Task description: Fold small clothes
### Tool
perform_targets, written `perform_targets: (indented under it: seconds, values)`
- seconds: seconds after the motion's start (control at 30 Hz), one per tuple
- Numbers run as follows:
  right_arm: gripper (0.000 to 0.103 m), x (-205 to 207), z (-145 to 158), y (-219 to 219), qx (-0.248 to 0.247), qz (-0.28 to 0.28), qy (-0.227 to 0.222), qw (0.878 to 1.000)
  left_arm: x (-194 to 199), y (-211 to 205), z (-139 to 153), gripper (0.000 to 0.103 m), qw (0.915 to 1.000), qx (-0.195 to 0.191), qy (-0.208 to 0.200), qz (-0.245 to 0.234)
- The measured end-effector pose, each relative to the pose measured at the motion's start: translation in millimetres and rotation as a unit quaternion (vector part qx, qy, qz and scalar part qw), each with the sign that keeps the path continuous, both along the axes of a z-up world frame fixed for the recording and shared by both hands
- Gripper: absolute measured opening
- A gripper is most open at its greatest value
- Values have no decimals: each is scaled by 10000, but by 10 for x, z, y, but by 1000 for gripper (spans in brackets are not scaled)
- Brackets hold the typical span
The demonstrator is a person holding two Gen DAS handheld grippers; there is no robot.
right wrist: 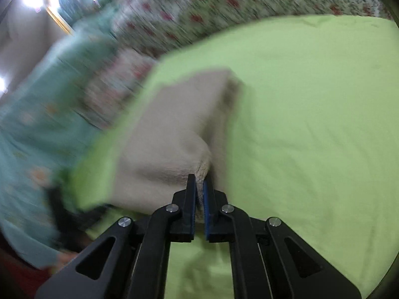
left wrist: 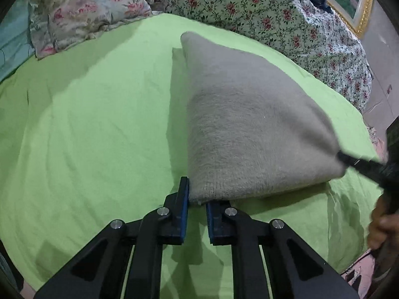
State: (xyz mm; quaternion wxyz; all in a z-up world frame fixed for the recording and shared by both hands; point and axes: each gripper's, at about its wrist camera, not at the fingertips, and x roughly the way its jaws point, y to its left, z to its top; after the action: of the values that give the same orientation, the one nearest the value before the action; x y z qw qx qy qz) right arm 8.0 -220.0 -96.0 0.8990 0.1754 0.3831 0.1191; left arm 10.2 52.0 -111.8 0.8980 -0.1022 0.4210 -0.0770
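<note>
Overhead, nothing but bedding: a lime-green sheet (left wrist: 87, 129) covers the bed, floral quilt (left wrist: 274, 17) and pillow (left wrist: 82, 12) bunched along its far edge, a gilt frame (left wrist: 361, 12) past the far right corner. No writing is legible. The beige knit garment (left wrist: 249, 124) sits mid-bed, lifted, with bare sheet around it. The left hand-held gripper (left wrist: 197, 199) clamps its near corner; the right hand-held gripper (right wrist: 199, 186) clamps another corner.
</note>
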Motion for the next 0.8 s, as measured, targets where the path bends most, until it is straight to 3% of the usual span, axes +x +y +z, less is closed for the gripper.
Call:
perform_targets:
  seconds: [0.1,0.3,0.4,0.57,0.63,0.73,0.8]
  values:
    - [6,31,-174,54,-332,-125,154,9993,-14,-7,-11,11,10000,0,30,-28]
    - [6,60,-122,75,-522,-253,217,9981,-43,6,-33,11,9998,0,27,-210]
    - [7,37,-125,-6,-10,-121,276,9995,-107,15,13,11,9988,82,67,-472]
    - [12,-30,79,-287,1099,-184,120,9937,-305,194,284,11,9940,-433,-184,-985]
    - [15,35,196,-365,1365,-217,-57,9904,-294,193,415,11,9919,-561,-342,-1089]
    - [33,305,295,-354,1441,-200,-130,9893,-197,86,521,12,9895,-515,-605,-1207]
    - [34,523,279,-331,1515,-152,-68,9883,-80,5,496,12,9881,-530,-551,-1332]
